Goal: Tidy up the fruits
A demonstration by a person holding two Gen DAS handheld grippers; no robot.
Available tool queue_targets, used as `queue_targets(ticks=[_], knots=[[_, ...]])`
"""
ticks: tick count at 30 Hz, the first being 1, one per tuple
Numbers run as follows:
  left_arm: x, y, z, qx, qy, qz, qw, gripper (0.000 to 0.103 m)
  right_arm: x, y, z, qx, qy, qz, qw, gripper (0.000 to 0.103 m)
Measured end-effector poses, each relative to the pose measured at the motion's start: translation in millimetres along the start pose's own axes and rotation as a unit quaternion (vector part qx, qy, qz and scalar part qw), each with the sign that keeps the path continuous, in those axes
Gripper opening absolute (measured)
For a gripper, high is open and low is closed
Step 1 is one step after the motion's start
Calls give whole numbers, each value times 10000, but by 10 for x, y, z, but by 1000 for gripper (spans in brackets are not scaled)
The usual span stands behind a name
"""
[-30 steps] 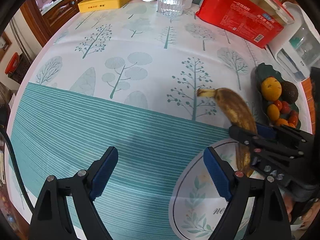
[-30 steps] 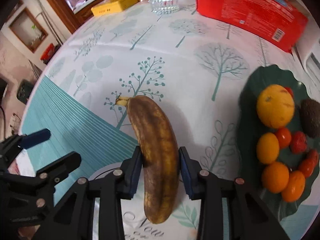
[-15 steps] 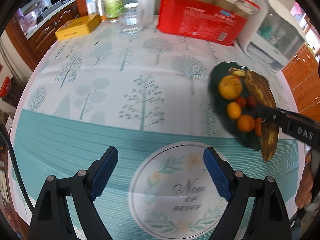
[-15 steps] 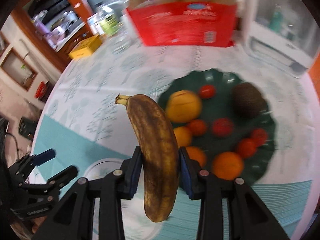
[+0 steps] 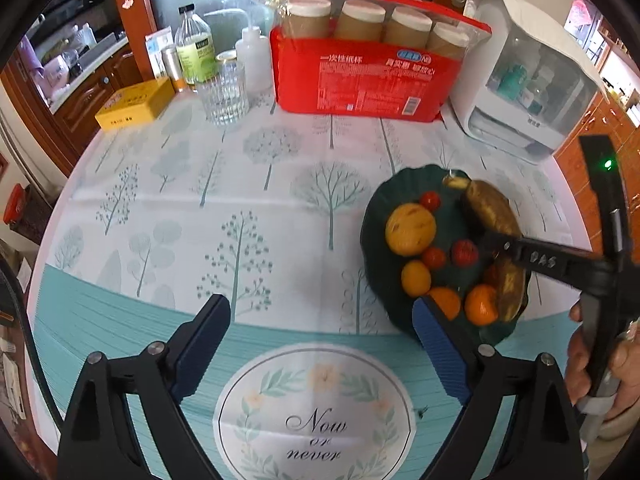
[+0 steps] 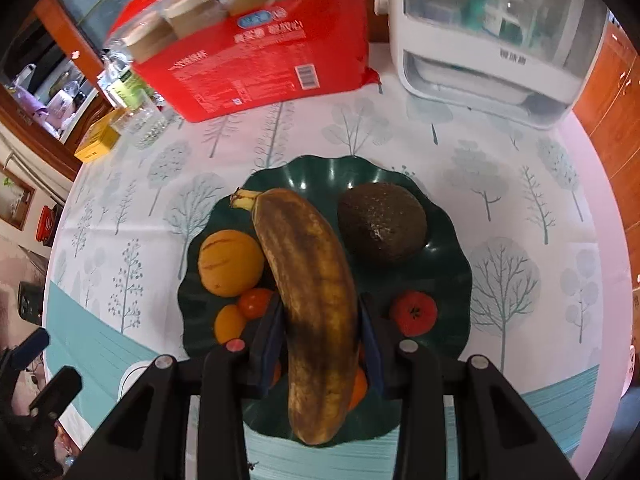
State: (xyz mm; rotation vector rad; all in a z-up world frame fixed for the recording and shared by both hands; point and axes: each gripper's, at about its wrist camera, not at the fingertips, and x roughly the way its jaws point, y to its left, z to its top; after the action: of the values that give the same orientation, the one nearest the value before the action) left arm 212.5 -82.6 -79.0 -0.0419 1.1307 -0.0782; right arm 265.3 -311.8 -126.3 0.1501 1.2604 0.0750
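Two grippers show. The right gripper has its jaws clamped on the brown, overripe banana, held over the dark green scalloped plate on the tree-print tabletop; whether it touches the plate is hard to tell. A dark avocado and large yellow-orange fruit flank it. The left gripper hangs empty, jaws wide, beside the plate.

Brown-mottled yellow banana, dark green plate, white tablecloth with grey-teal trees.
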Motion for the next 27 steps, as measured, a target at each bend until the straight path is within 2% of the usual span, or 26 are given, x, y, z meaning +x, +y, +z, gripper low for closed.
queue_targets(ticks=[7,10,14,27], knots=[[95,-34,73,-195,109,37,9997,93,137,5,55,-71,222,-120,9997,37],[105,-34,38,-234,142,69,9996,93,48,12,44,-136,58,-85,9999,37],[83,-30,-4,-259,170,115,9995,93,-108,52,-9,-281,-117,77,9995,43],[-201,-74,-224,-241,27,173,9996,94,-470,121,-449,-543,-280,300,9977,43]])
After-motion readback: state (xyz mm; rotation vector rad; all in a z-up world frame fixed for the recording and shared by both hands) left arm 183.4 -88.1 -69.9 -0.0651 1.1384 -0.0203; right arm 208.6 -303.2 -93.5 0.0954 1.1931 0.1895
